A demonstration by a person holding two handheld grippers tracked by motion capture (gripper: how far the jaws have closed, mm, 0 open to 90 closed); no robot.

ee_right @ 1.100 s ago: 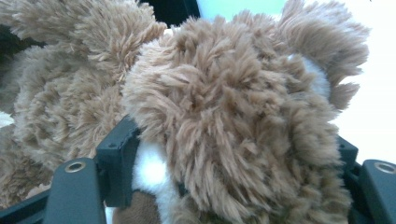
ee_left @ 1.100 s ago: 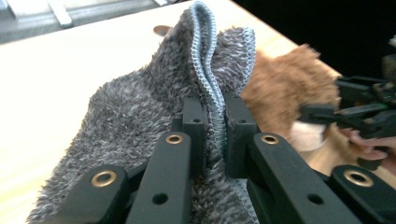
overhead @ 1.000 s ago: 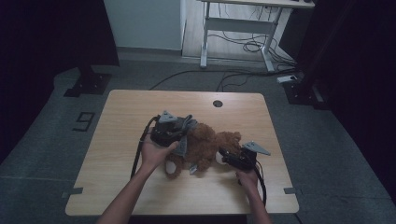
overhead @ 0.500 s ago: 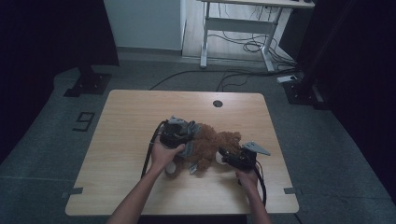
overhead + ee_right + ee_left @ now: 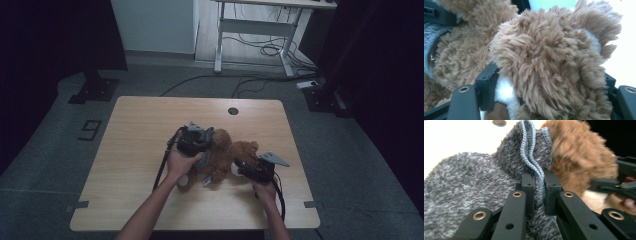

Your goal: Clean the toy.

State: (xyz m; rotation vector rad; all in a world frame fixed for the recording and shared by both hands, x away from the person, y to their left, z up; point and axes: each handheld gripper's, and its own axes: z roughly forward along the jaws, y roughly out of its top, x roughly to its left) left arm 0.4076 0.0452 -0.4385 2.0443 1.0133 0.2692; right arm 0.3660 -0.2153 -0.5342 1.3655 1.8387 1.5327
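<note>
One brown teddy bear (image 5: 231, 153) lies on the wooden table (image 5: 140, 130), right of centre toward the near edge, with one grey fleece garment (image 5: 471, 177) on its body. Since a second ago the left gripper (image 5: 196, 141) has slid right along the bear; it pinches the garment's blue-stitched hem. The right gripper (image 5: 246, 169) clamps the bear's head. Beyond: grey floor, one white desk frame (image 5: 255, 25), loose cables

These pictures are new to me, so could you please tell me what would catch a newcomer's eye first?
The brown plush bear lying near the middle of the wooden table stands out first. The left tongs are pinched shut on the blue-edged hem of its grey fuzzy garment, on the bear's left in the high view. The right tongs clamp the bear's head from the right.
</note>
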